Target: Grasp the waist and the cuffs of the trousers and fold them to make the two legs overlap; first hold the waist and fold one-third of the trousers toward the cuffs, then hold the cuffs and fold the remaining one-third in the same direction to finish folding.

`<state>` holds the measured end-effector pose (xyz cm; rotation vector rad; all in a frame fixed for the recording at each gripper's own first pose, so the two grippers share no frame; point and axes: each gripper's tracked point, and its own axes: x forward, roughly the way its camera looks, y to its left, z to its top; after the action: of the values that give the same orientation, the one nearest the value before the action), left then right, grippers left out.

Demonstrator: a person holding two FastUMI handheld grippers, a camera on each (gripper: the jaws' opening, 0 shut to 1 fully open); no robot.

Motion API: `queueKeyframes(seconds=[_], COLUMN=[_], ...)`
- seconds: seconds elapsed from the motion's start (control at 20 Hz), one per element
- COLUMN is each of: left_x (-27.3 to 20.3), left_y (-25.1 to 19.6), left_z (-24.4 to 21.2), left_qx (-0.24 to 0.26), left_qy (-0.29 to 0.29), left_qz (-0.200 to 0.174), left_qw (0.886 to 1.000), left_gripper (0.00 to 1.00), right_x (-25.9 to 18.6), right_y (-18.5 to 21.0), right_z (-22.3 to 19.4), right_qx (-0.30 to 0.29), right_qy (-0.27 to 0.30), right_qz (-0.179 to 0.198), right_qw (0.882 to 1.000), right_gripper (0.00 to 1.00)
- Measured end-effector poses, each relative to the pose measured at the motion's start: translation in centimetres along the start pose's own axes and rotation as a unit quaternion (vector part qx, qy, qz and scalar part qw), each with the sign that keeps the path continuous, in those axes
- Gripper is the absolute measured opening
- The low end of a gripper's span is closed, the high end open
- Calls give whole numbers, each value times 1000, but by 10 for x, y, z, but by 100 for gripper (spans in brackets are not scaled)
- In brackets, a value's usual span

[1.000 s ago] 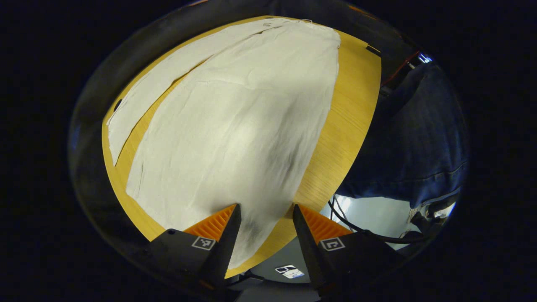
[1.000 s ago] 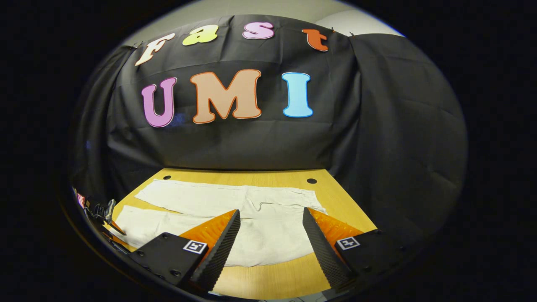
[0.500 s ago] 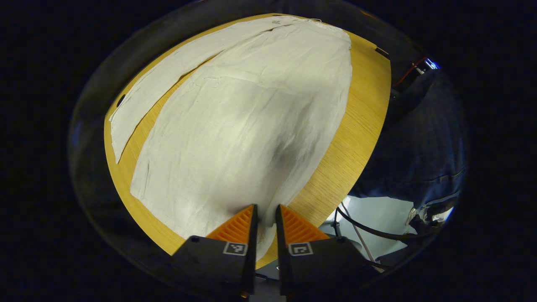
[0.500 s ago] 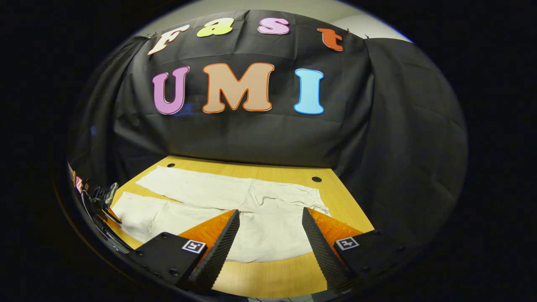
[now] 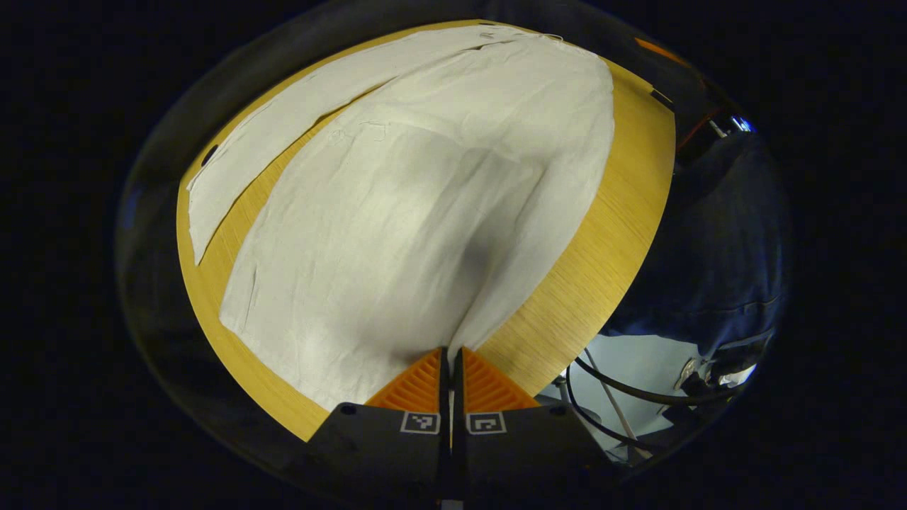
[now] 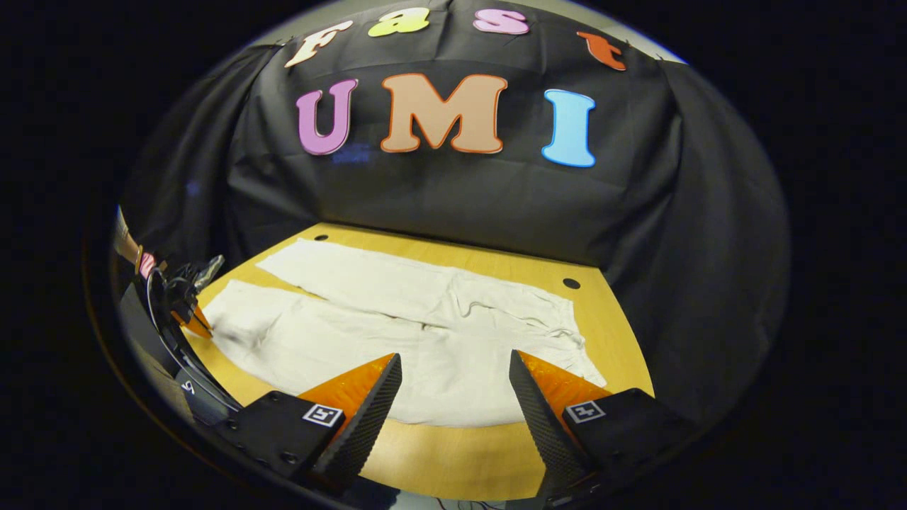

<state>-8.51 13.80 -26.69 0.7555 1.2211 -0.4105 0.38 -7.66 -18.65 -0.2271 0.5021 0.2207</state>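
Here the left gripper (image 5: pixel 451 358) has its two fingers pressed together on the near cuff corner of the cream-white cloth trousers (image 5: pixel 418 205), pinching a raised ridge of fabric at the worktop's edge. The trousers lie flat on the yellow wooden worktop (image 5: pixel 602 234), legs spread apart in a narrow V, the waist at the far end in the left gripper view. The right gripper (image 6: pixel 453 368) hangs with its fingers spread wide above the near edge of the trousers (image 6: pixel 425 340) beside the waist, touching nothing. In the right gripper view the left gripper (image 6: pixel 195 322) sits low at the cuff. A dark blue garment (image 5: pixel 716 241) stands beside the worktop.
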Motion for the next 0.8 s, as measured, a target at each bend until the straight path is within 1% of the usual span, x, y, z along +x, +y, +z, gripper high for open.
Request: queueKeyframes(seconds=[0.15,0.25,0.35,0.45,0.55,0.7,0.8], left_x=[2,2,3,3,4,4,4], left_y=[-1,0,1,2,2,1,1], left_z=[2,1,1,1,1,3,2], left_qx=[11,5,-2,-5,-12,-16,-13], left_qy=[8,12,14,16,17,22,26], left_qz=[5,8,13,18,23,33,39], left_qw=[1000,1000,1000,1000,1000,999,999], left_gripper=[0,0,0,0,0,0,0], right_x=[16,22,28,37,45,62,71], right_y=[-7,-11,-15,-14,-13,-13,-16], right_z=[-40,-70,-94,-109,-119,-136,-142], right_qx=[-53,-97,-138,-174,-212,-244,-253], right_qy=[57,99,136,160,184,223,242], right_qz=[30,55,78,103,124,159,172], right_qw=[996,989,978,966,952,930,921], right_gripper=[98,98,98,97,98,98,97])
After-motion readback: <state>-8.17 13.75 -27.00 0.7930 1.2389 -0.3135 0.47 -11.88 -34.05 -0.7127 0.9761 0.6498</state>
